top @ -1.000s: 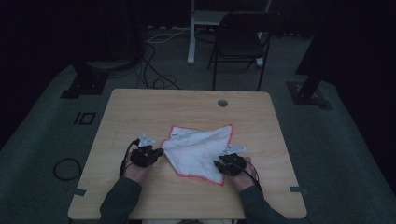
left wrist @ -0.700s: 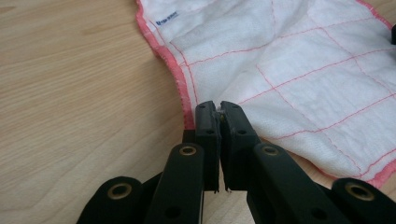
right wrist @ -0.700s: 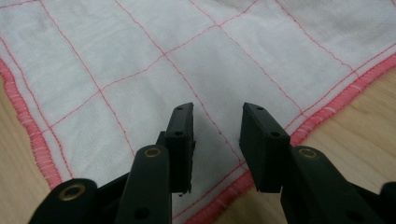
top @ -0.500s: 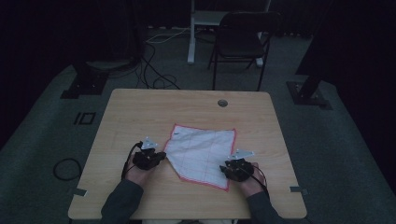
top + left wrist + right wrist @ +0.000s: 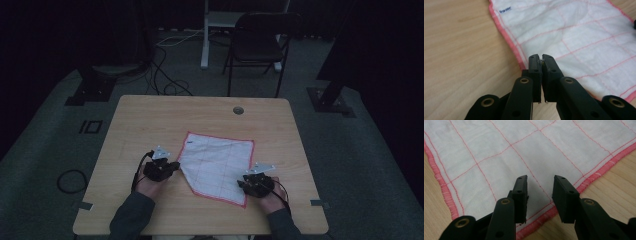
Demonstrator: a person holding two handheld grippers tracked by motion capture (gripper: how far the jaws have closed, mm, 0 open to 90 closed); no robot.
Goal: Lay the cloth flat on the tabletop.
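Note:
A white cloth (image 5: 217, 162) with pink grid lines and a pink hem lies spread flat on the wooden table (image 5: 150, 120). My left gripper (image 5: 174, 166) is at its left corner. In the left gripper view the jaws (image 5: 541, 57) are shut on the cloth's (image 5: 574, 32) hem, with a sliver of fabric between the tips. My right gripper (image 5: 243, 184) sits at the near right corner. In the right gripper view it (image 5: 540, 180) stands open, low over the cloth (image 5: 499, 150), with nothing pinched.
A small blue label (image 5: 505, 10) marks the cloth's far left corner. A round grommet hole (image 5: 238, 110) sits near the table's far edge. Beyond the table stand a dark chair (image 5: 260, 45) and stand bases, with cables (image 5: 165, 80) on the floor.
The cloth, rumpled a second ago, now lies stretched flat. Both hands have drawn toward the near edge, and the right one has also moved further right.

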